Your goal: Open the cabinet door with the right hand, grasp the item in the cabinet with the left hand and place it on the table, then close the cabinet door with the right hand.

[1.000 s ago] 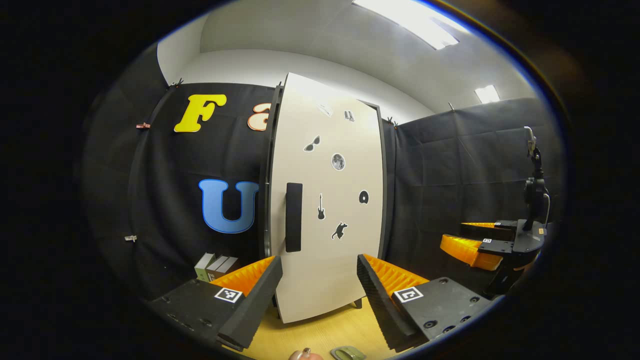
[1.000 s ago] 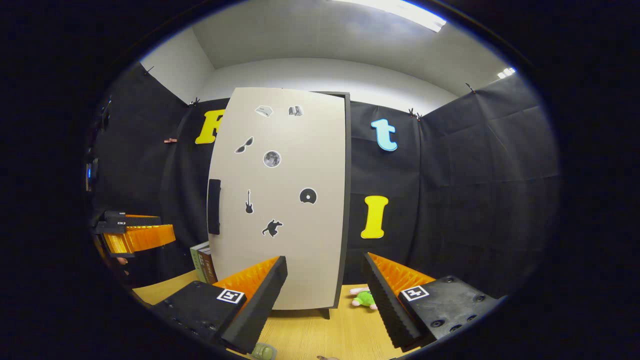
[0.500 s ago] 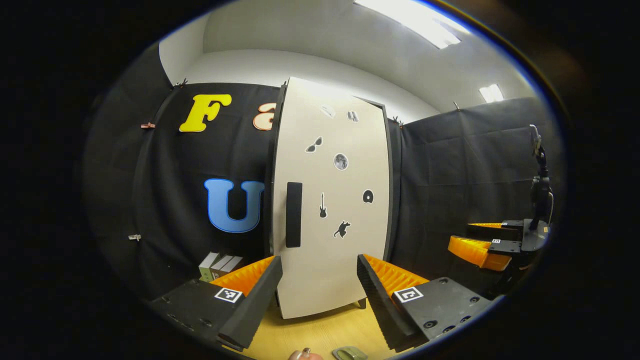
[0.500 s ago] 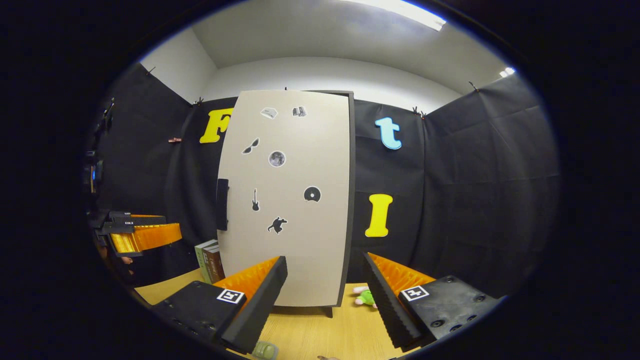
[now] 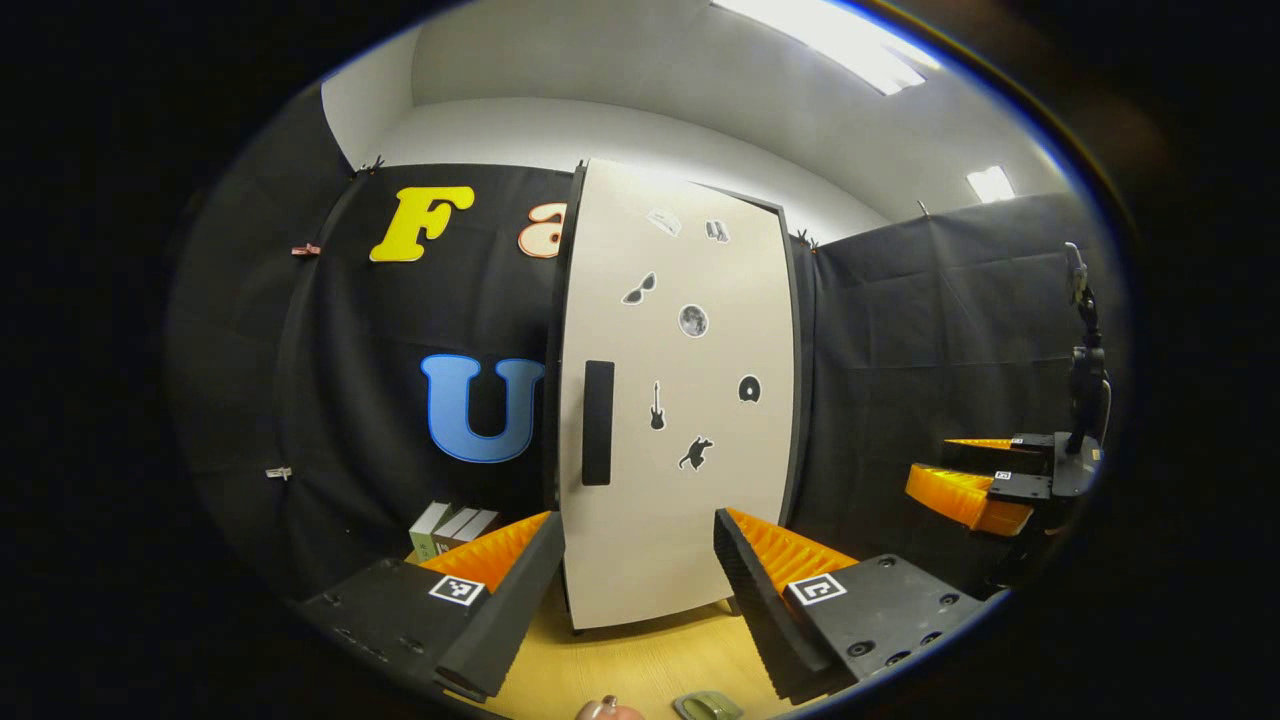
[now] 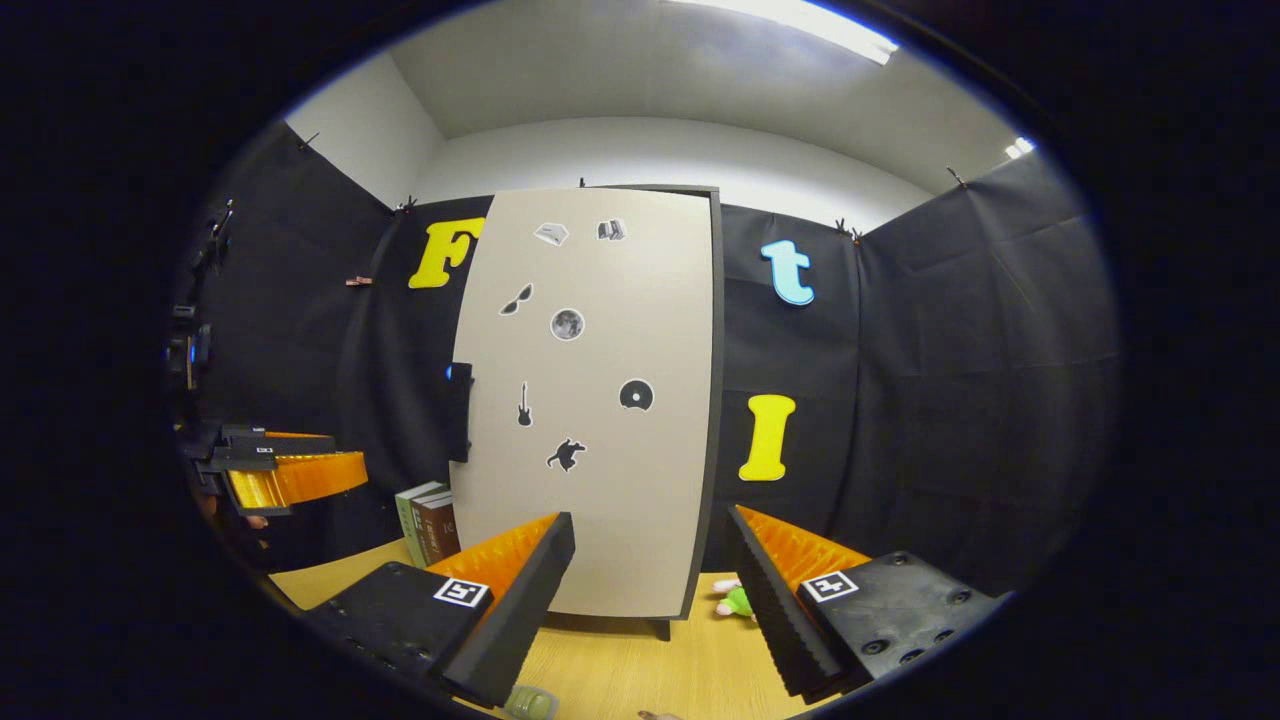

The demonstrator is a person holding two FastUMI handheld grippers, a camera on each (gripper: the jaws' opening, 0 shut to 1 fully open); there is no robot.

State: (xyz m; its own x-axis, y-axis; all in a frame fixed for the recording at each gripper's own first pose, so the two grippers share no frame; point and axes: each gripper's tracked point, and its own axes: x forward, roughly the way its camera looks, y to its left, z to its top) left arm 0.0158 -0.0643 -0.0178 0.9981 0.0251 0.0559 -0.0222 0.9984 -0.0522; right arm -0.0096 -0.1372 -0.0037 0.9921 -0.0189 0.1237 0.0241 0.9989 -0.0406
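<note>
We judge the first step is in hand: the cabinet door (image 6: 590,400) stands shut, so the item inside is hidden. Our right hand-held gripper (image 6: 650,590) hangs spread and empty short of the door; next it must reach the dark bar handle (image 6: 459,412) at ten o'clock and pull. The left hand-held gripper (image 5: 640,590) waits spread too. The door is a flat, matte pale panel with small stickers, over a wood-grain worktop (image 6: 620,675).
</note>
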